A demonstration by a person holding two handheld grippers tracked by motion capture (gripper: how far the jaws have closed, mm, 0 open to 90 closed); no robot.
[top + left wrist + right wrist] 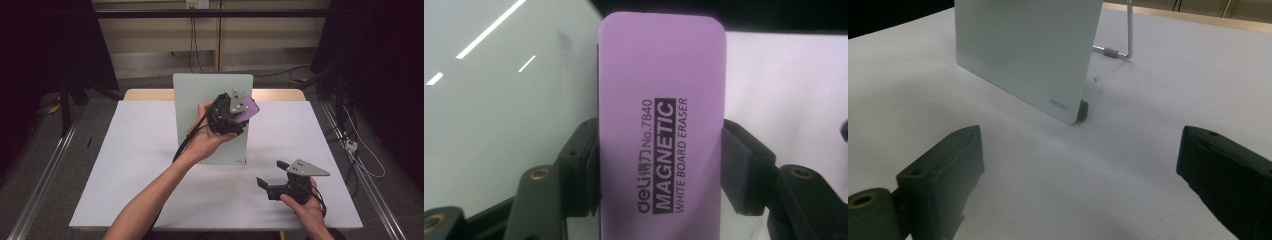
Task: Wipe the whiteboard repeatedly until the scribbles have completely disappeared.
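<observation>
A purple whiteboard eraser (663, 125), printed "MAGNETIC WHITE BOARD ERASER", is clamped between the black jaws of my left gripper (661, 172). In the high view that left gripper (235, 111) holds the eraser (248, 108) at the upper right part of a small pale green whiteboard (200, 105) that stands tilted on the table. My right gripper (270, 174) rests low on the table at the front right, jaws wide apart with nothing between them. In the right gripper view the whiteboard (1023, 50) stands ahead of the right gripper (1078, 175), with its wire stand (1120, 47) behind.
A white sheet covers the table (130, 165). Small dark specks (1105, 80) lie on the sheet beside the board's foot. Cables (360, 150) trail on the floor to the right of the table.
</observation>
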